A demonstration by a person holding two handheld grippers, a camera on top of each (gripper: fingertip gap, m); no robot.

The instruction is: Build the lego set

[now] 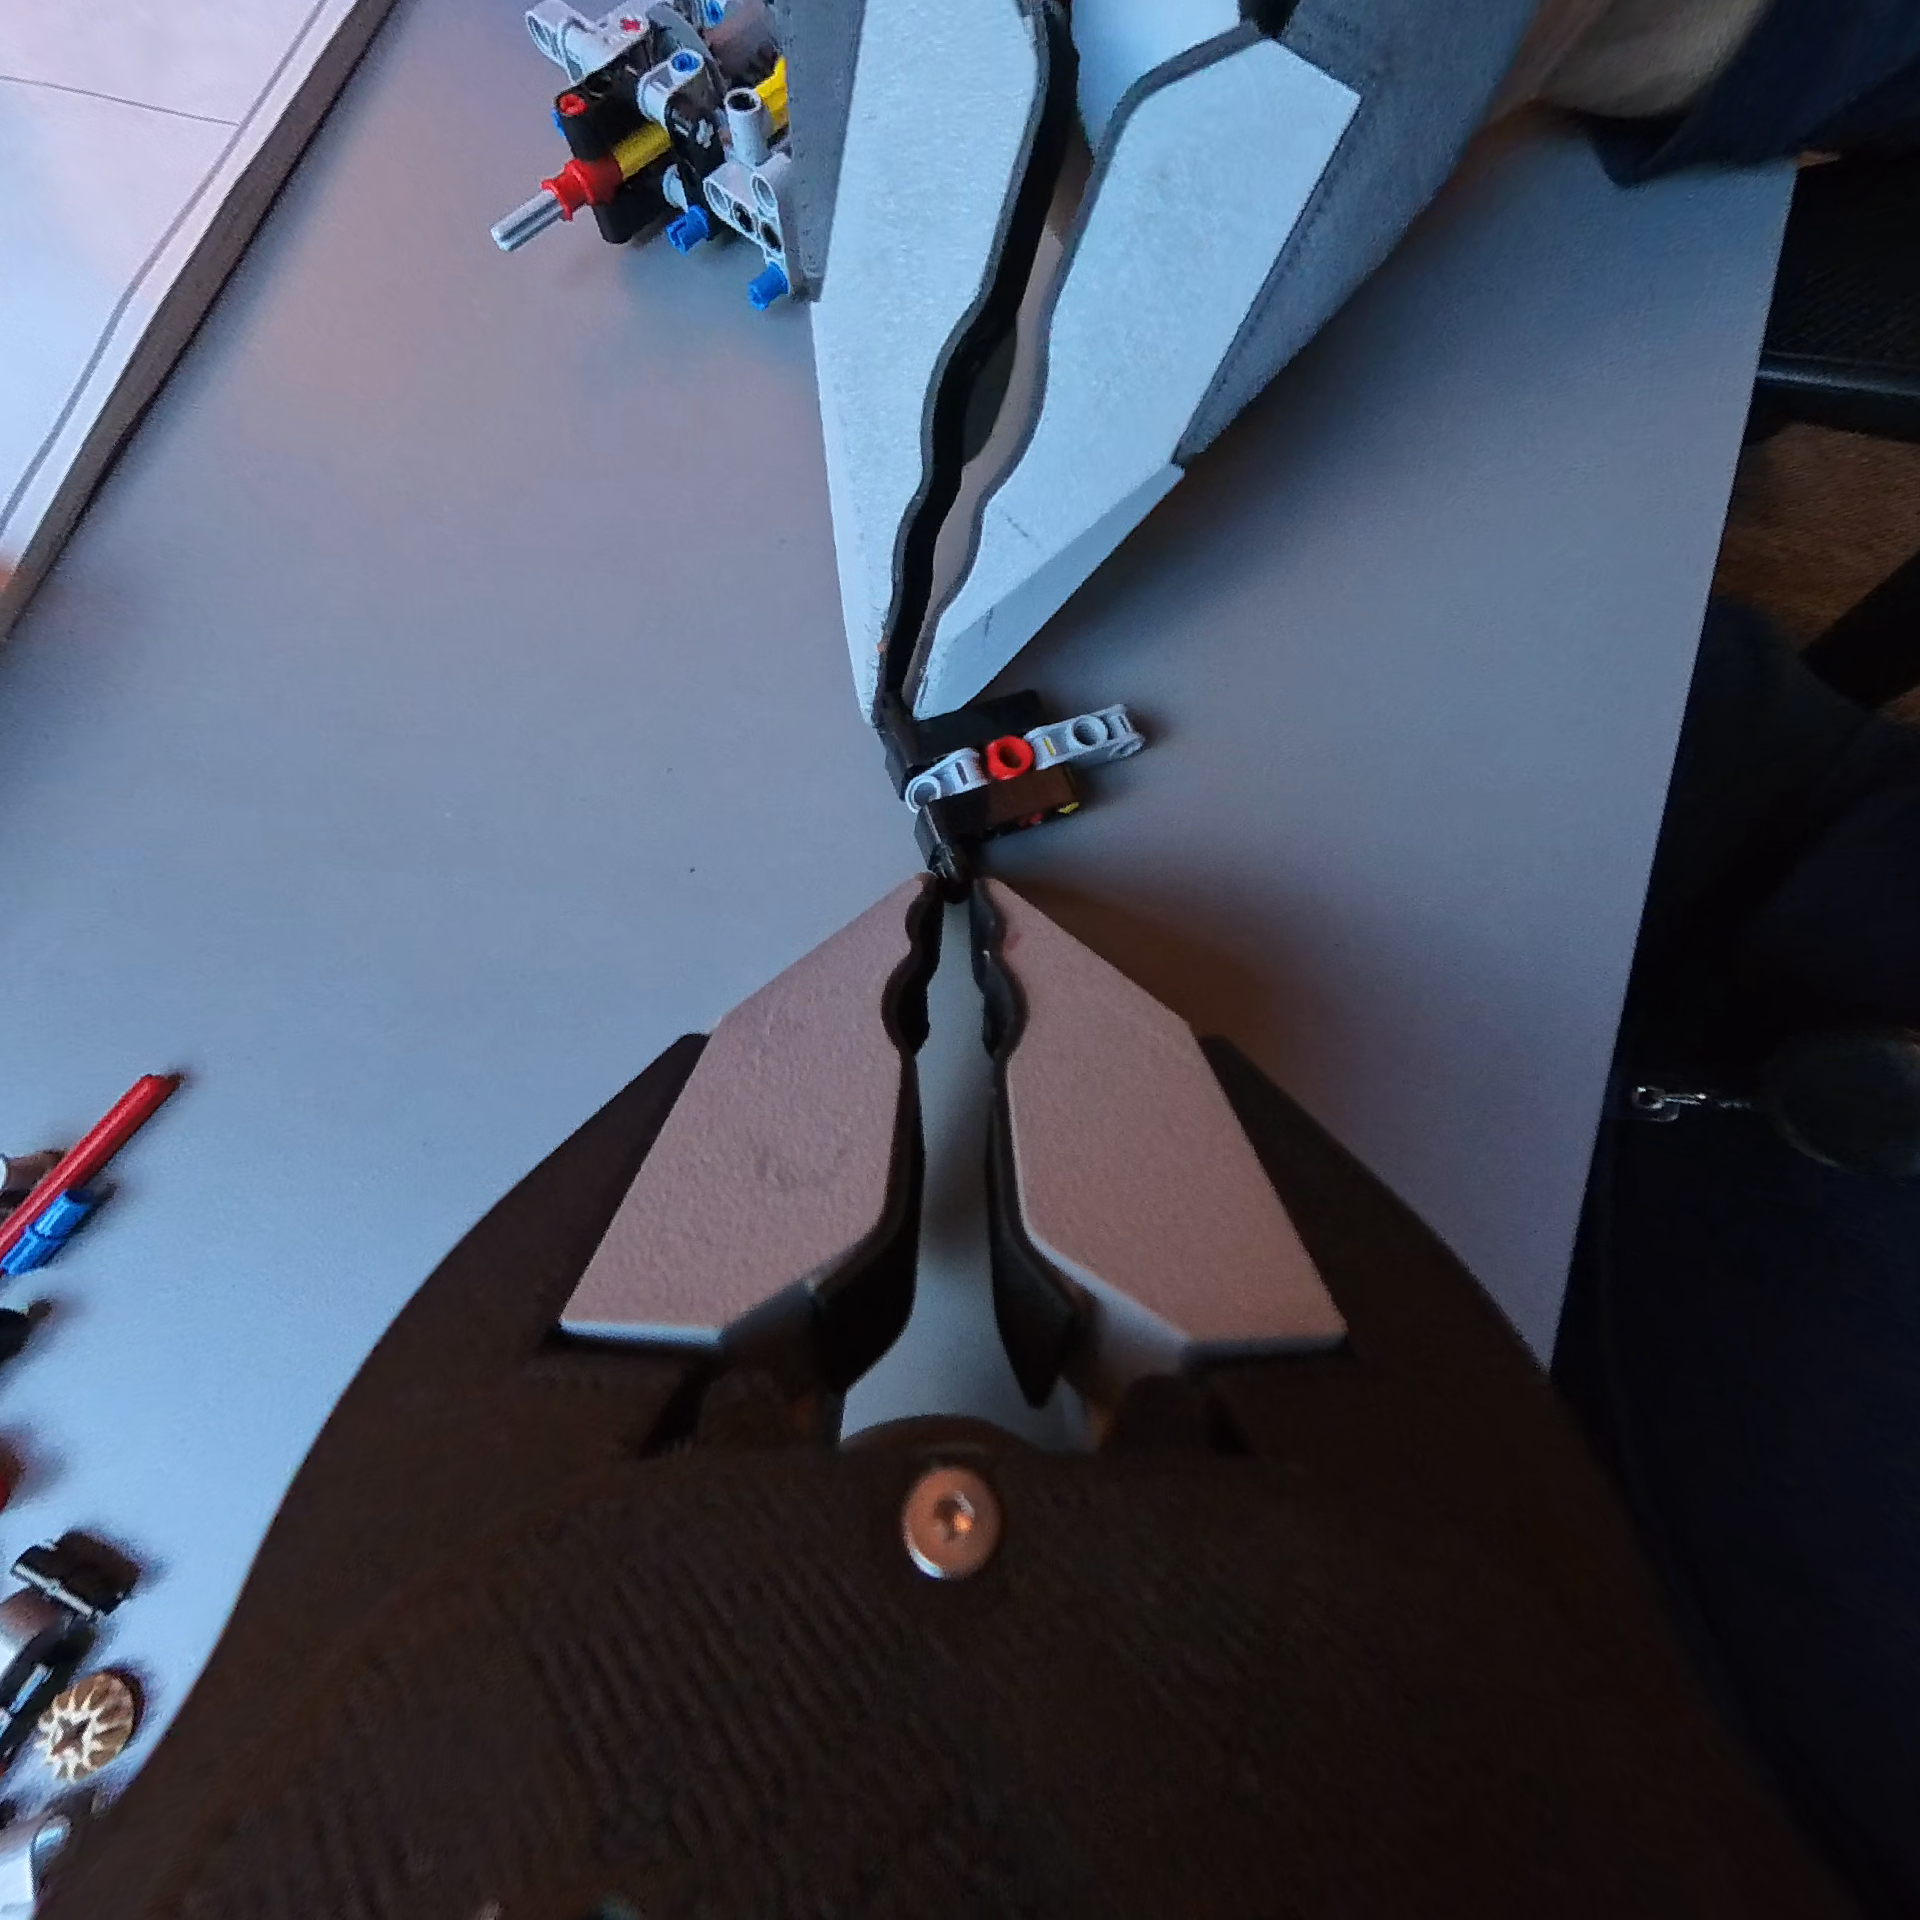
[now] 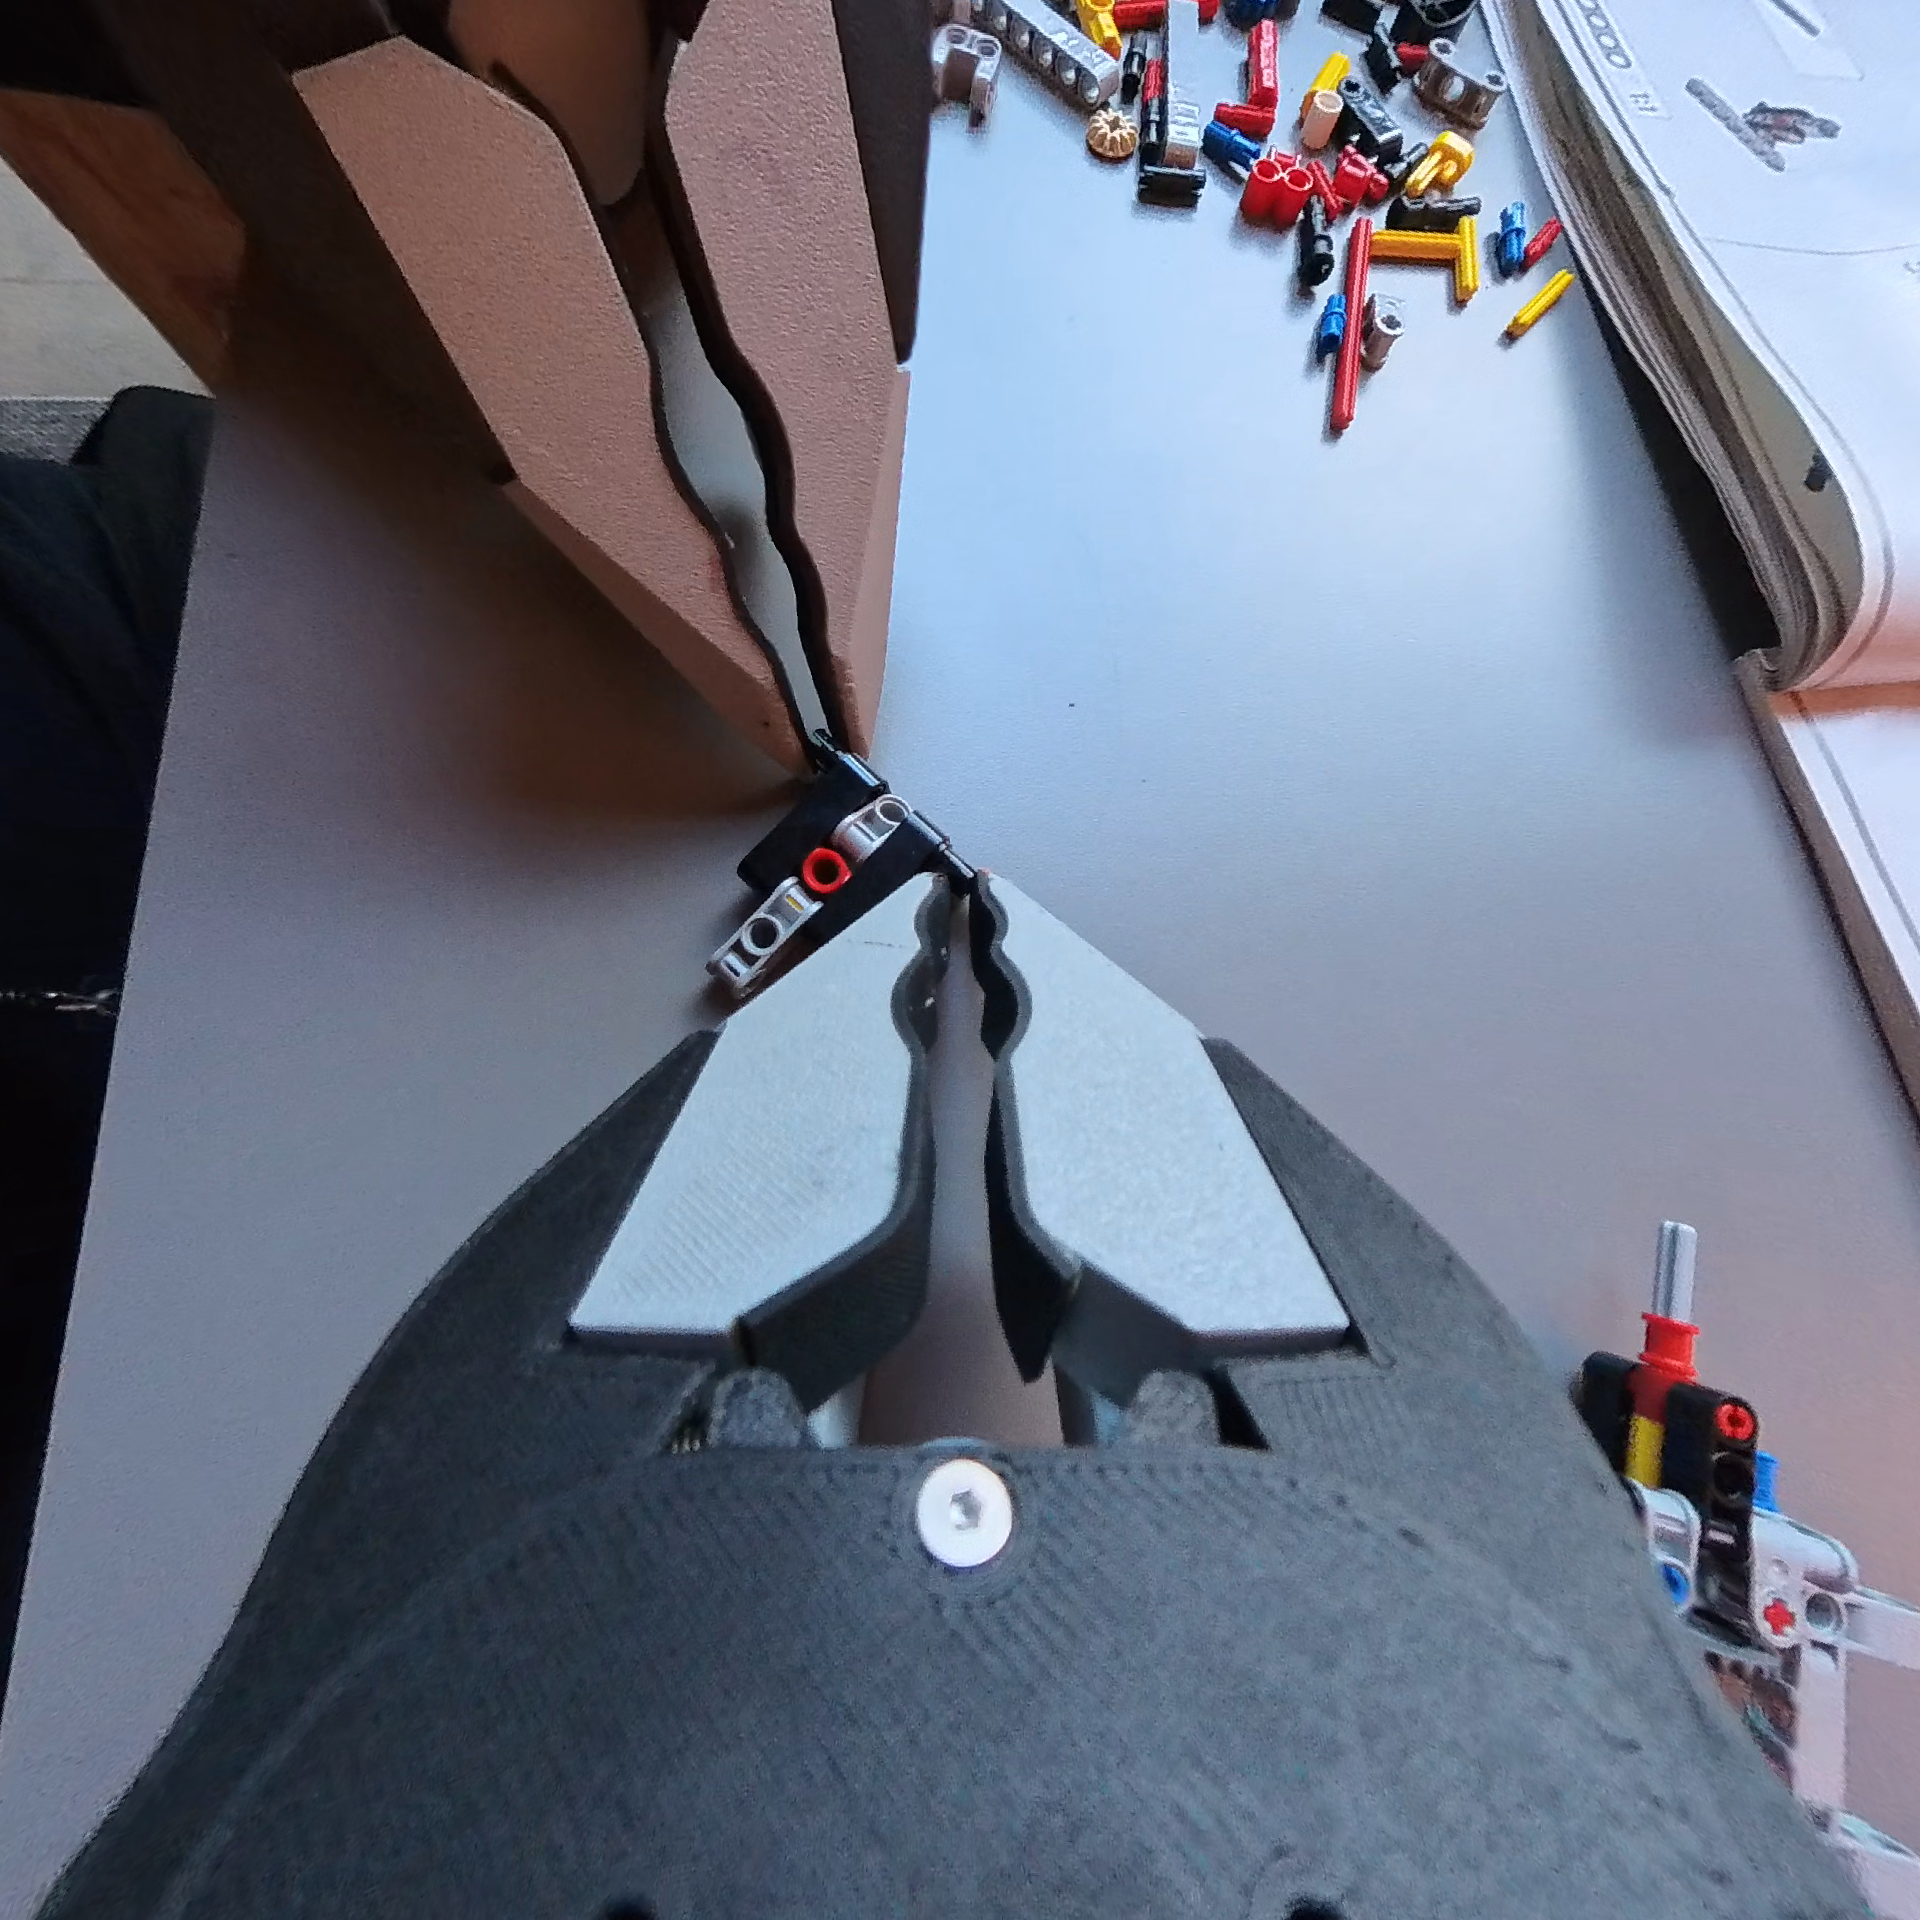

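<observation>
A small assembly (image 1: 997,769), a black block with a grey beam and a red pin, hangs between my two grippers over the grey table (image 1: 416,727). My left gripper (image 1: 951,888), with brown fingers, is shut on a thin black pin sticking out of one end. My right gripper (image 2: 958,883), with grey fingers, is shut on a black pin at the opposite end of the assembly (image 2: 821,862). Each gripper shows in the other's view, the right gripper (image 1: 896,717) coming in from above and the left gripper (image 2: 826,743) likewise.
A larger built model (image 1: 665,135) of grey, black, yellow and red parts stands on the table; it also shows in the right wrist view (image 2: 1704,1455). Several loose parts (image 2: 1299,135) lie beside an open booklet (image 2: 1714,312). The table edge (image 1: 1662,831) borders dark clothing. My two grippers' fingertips are within a few centimetres of each other.
</observation>
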